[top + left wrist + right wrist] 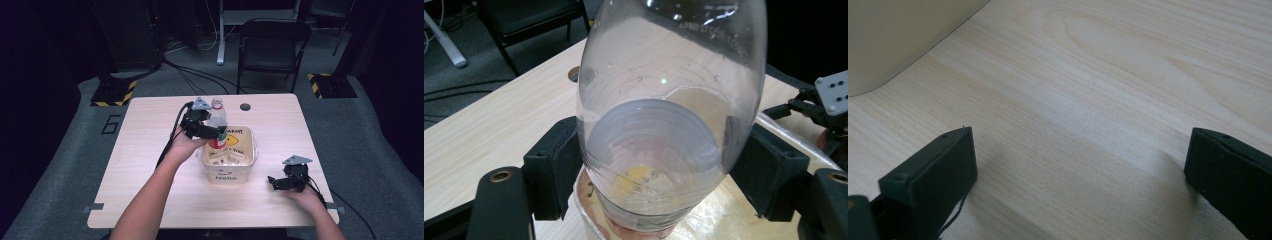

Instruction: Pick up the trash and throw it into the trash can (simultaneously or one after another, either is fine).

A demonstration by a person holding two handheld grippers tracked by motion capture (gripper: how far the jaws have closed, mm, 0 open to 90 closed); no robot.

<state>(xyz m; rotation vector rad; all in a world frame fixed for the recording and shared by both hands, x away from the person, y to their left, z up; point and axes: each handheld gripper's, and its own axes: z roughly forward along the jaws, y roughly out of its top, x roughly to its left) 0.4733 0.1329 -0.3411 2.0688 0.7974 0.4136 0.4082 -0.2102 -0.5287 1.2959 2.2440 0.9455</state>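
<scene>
Now my left gripper [212, 131] clamps the bottle [217, 122] over the bin [247, 160]; my right gripper [1078, 180] rests wide apart on bare table [1108, 75] beside it.

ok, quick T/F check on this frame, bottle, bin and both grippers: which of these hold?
1. The left gripper is shut on the clear plastic bottle. True; in the left gripper view both pads press its sides.
2. The bottle lies flat on the table. False; it is held upright over the white bin.
3. The right gripper holds a cap. False; its jaws stand open with only bare wood between them.
4. The right gripper is on the table to the right of the bin. True.
5. The bottle's label is blue. False; it is red.
</scene>
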